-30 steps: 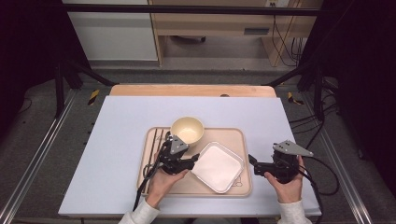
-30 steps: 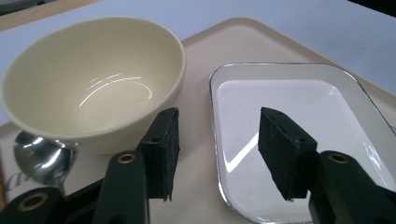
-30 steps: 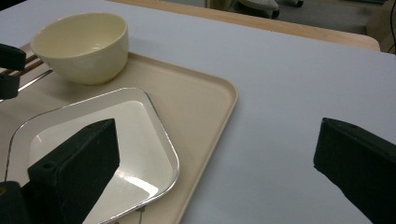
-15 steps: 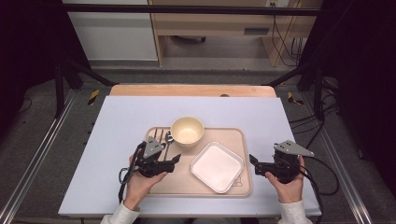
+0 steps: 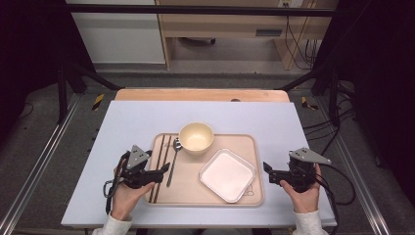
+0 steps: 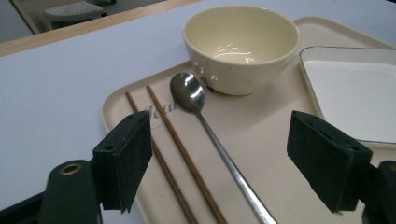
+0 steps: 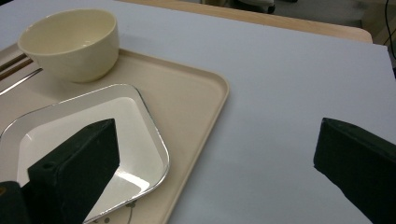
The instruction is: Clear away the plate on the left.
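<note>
spoon point(image 5: 172, 161): on tray point(image 5: 257, 169), just right of chopsticks point(image 5: 159, 164). Long way runs near-to-far; scoop end points at bowl point(image 5: 196, 137), nearly touching it.
L tongs point(image 5: 165, 169): spread wide, just been opening, nothing pinched, over handle end.
R tongs point(image 5: 266, 171): spread, holding nothing, by tray's right edge.

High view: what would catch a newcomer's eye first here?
A beige tray lies mid-table, carrying a cream bowl, a white square plate, a spoon and chopsticks. On either side a hand holds a black claw, the left claw open over the chopsticks, the right claw open beside the tray.
</note>
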